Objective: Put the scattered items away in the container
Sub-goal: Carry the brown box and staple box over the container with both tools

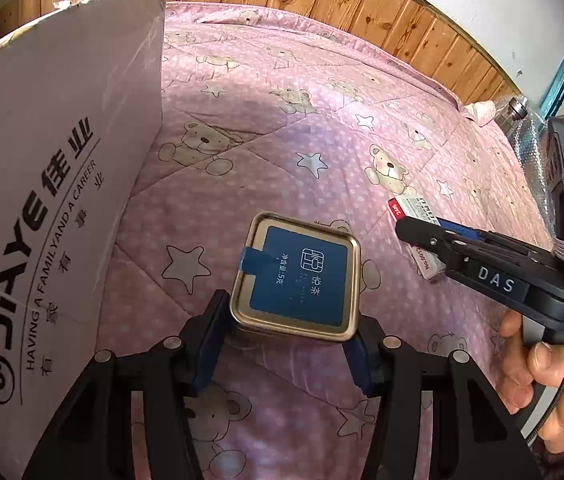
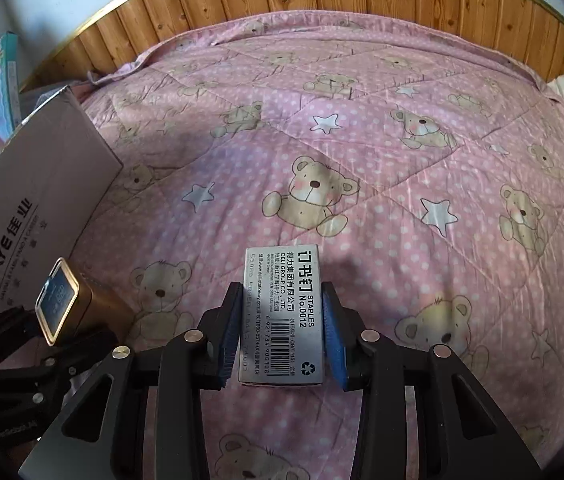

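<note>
Gold-rimmed tea tin (image 1: 296, 278) with the blue label sits pinched in the left gripper (image 1: 286, 344), pads against both side walls, held over the pink bear quilt (image 1: 282, 128) just beside the cardboard box (image 1: 49, 184) along the bed's left edge. Same view catches the right gripper (image 1: 422, 236) coming in from the right, a hand (image 1: 542, 380) on its handle.

Right wrist view: the jaws are clamped on the staples box (image 2: 284, 316), lengthwise, with the far end sticking out past the pads. It's over the quilt's near-middle, well apart from the carton.

My worry is that the tin walls look slick and it's only gripped near its back edge, so tilting over the box wall could let it swivel or slip. The two grippers heading for one opening could also bump.
</note>
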`<state>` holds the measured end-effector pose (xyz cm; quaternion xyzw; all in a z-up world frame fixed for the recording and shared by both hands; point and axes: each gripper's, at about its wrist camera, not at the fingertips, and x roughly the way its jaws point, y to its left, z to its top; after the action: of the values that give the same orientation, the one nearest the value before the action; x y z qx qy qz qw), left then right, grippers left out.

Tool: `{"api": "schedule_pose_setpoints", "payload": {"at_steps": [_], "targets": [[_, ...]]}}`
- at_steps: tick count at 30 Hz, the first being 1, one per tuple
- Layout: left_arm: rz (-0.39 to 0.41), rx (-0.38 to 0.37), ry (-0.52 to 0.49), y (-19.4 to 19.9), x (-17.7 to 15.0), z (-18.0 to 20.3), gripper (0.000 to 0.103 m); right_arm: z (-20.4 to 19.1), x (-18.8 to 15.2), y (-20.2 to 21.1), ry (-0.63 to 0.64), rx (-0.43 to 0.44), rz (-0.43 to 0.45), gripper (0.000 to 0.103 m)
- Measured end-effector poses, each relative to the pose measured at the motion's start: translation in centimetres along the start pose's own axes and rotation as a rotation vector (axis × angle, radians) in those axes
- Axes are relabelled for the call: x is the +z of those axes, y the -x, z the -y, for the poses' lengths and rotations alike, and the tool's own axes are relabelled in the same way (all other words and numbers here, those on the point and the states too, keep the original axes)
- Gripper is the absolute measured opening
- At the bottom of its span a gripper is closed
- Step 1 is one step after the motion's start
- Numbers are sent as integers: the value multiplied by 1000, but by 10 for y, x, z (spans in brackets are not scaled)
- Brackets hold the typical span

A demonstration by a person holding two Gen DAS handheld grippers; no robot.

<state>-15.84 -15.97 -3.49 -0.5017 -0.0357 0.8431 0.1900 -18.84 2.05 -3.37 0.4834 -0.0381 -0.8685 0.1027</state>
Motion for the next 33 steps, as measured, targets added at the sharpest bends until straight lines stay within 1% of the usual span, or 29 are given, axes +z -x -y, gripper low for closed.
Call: {"api": "schedule_pose_setpoints", "payload": {"at_steps": [3,6,13,20,33], "targets": [[2,33,-14,7,-5,5,54,-3,-11,13,-3,3,7,39],[8,45,-16,18,-9,10,54,-6,-21,26,-19,15,16,39],[66,37,-35,54,-16,23,54,-20,-44,55,-24,27,38,39],[131,29,-36,87,-17,33,54,-40,-58,83,-12,46,75,39],[209,28,-27,144,-50,28,54,-80,-91,115,28,86,100,39]]}}
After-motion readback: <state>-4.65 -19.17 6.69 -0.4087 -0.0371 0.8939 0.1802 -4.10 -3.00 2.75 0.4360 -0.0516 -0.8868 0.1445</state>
